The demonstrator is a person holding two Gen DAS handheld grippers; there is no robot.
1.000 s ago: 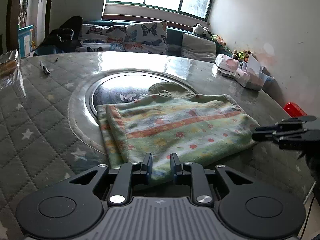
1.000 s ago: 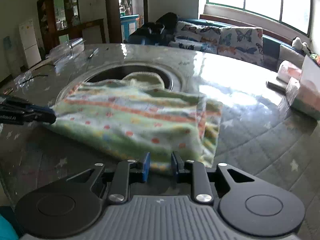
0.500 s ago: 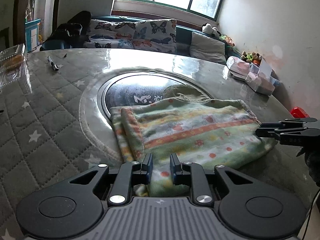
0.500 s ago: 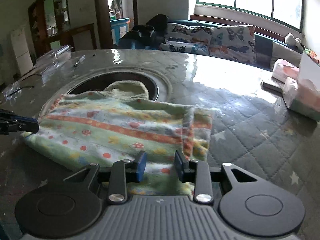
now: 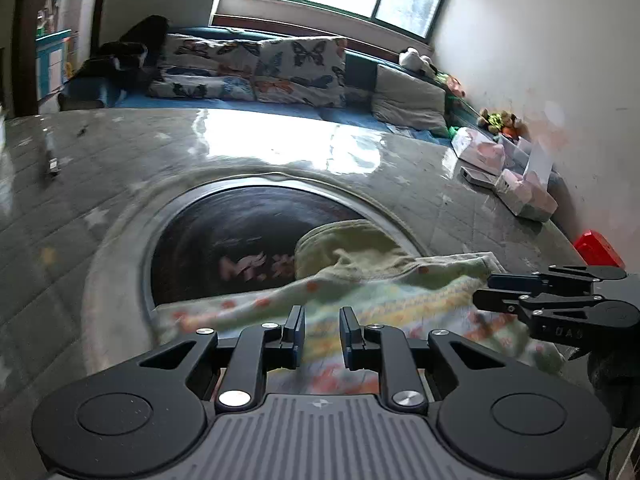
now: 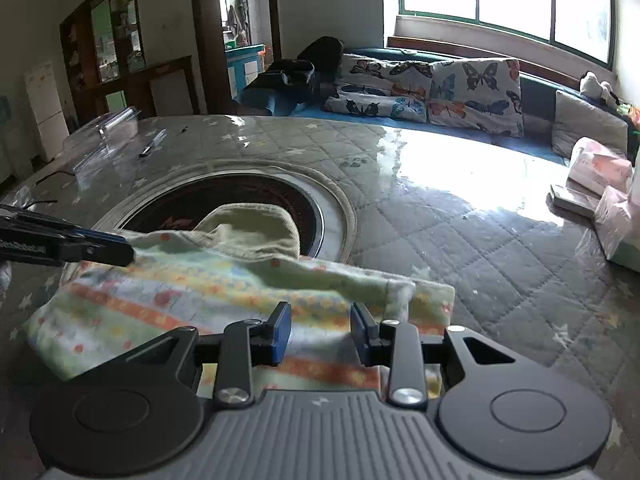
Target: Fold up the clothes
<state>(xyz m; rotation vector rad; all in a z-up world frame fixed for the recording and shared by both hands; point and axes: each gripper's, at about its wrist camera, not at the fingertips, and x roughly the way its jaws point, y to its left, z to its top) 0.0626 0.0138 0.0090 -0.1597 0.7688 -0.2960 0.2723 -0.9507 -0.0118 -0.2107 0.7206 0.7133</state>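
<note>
Left gripper (image 5: 322,334): the fingers stand a little apart above the near part of the folded striped garment (image 5: 360,300); no fabric is visibly pinched between the pads, and motion blur hides whether the tips touch the cloth. Right gripper (image 6: 320,334): the fingers stand wider apart, the jaws having just been opening; garment (image 6: 224,292) lies under the gap, not clamped.

The garment, pale green with orange stripes and red dots, lies on the table (image 6: 460,240), its far edge over the rim of the dark round inset (image 6: 240,196) at the table's centre. An olive ribbed part (image 6: 256,228) sticks out from the far side onto the inset.

Writing: pale characters on the inset (image 5: 256,266) beginning "M", the rest blurred and partly covered by cloth. Raised letters on the right gripper's body (image 5: 568,334) read roughly "UAG"; not certain.

Open room: the quilted, star-printed table cover under clear film is bare to the garment's right and beyond the inset. Pink packets (image 6: 600,168) sit at the right edge, a pen (image 6: 148,148) and clear plastic (image 6: 108,132) at the far left. A red object (image 5: 598,248) shows past the table edge, cut off. The garment's near edge is hidden by both gripper bodies.
</note>
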